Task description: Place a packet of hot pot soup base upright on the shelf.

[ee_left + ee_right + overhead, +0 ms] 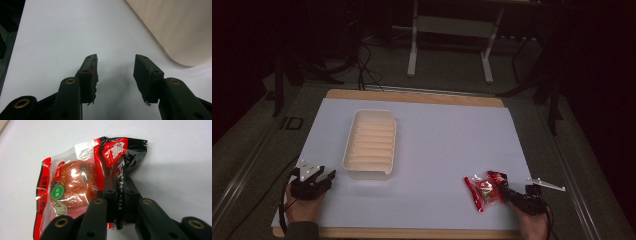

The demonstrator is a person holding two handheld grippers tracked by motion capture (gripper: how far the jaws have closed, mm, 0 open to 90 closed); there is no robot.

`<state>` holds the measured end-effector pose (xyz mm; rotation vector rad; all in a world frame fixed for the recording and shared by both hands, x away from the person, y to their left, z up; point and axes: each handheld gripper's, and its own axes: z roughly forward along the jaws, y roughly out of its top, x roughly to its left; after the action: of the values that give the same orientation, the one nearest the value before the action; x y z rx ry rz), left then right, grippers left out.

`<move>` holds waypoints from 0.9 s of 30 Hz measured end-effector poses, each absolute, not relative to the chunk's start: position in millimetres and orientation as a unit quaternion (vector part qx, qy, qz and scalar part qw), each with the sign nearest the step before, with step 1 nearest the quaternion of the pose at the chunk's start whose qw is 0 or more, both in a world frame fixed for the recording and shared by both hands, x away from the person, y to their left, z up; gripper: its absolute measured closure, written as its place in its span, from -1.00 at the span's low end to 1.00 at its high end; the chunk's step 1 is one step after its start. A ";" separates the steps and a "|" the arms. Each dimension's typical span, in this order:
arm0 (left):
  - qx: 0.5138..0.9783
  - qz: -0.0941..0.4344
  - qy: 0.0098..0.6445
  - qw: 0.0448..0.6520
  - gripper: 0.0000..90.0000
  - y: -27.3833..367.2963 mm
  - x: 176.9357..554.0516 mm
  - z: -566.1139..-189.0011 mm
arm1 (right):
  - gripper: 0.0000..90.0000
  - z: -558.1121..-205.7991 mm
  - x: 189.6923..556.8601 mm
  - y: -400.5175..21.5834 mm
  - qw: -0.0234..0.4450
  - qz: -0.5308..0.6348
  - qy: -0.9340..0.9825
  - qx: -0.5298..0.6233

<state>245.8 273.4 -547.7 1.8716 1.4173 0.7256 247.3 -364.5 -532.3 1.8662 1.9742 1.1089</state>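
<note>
Metal stand legs (451, 47) beyond table (437, 150).

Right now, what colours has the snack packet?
Red and black, with a clear window; the snack packet shows best in the right gripper view.

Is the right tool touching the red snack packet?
Touching. In the right gripper view the right tool has its jaws pinched on the snack packet.

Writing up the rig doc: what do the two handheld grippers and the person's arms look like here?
Both the left gripper and the right gripper are black two-jaw tools with brass-ringed rivet holes along the links. The left's pads are dark rubber with ragged edges. Each carries a grey three-cornered plate on top. A dark cable trails from the left; a dark sleeve covers that forearm.
</note>
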 end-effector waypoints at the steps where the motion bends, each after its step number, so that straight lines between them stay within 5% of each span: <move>1: 0.718 0.278 0.543 0.336 0.21 273.4 245.8 -547.7 | 0.91 -531.7 247.5 -364.0 0.104 0.376 0.671 0.631; 27: 0.720 0.278 0.541 0.333 0.20 272.6 245.9 -547.9 | 0.96 -508.2 261.8 -357.6 0.111 0.386 0.708 0.581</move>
<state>245.9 272.6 -547.9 1.8805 1.4137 0.7254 261.8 -357.6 -508.2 1.7075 2.0780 1.1339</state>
